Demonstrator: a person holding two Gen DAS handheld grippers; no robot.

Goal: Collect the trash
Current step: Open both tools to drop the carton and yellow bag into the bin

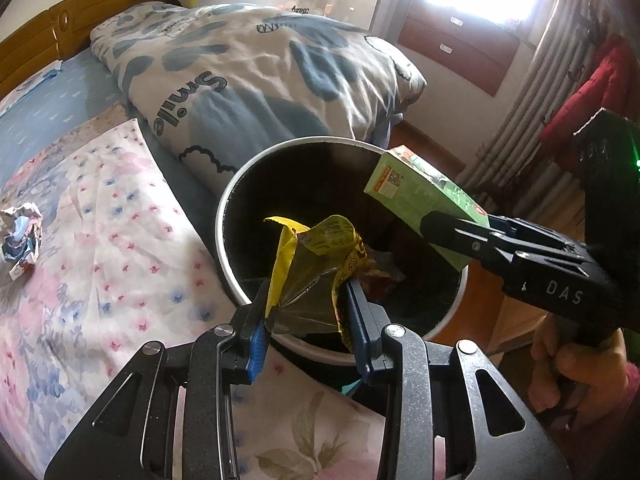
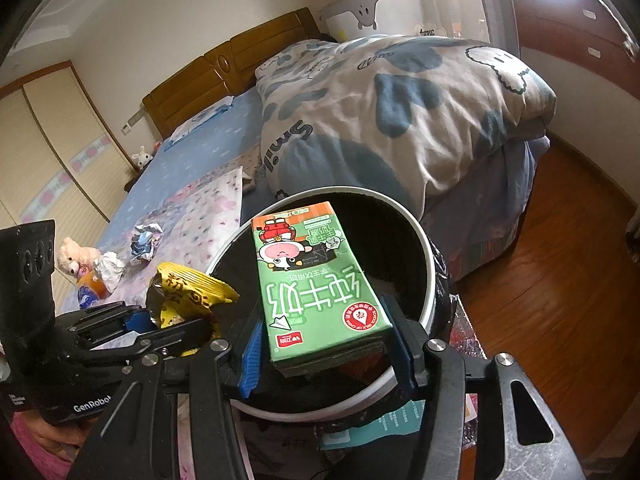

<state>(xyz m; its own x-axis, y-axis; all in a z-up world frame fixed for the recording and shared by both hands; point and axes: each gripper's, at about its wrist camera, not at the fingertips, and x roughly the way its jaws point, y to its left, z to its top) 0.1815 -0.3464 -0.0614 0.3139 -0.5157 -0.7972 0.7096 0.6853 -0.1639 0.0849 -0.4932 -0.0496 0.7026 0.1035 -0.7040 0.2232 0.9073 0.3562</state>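
A round black trash bin with a white rim (image 1: 224, 216) stands beside the bed; it also shows in the right wrist view (image 2: 430, 256). My left gripper (image 1: 308, 312) is shut on a crumpled yellow snack wrapper (image 1: 316, 268) and holds it over the bin's near rim; the wrapper also shows in the right wrist view (image 2: 192, 292). My right gripper (image 2: 324, 344) is shut on a green milk carton (image 2: 316, 280) and holds it above the bin's opening; the carton shows from the side in the left wrist view (image 1: 424, 200). Some trash lies inside the bin.
A crumpled paper ball (image 1: 22, 236) lies on the floral sheet (image 1: 100, 200), also seen in the right wrist view (image 2: 146, 242). A plush toy (image 2: 78, 260) and more wrappers lie beside it. A folded duvet (image 1: 256, 80) fills the far side of the bed. Wooden floor (image 2: 560, 280) lies to the right.
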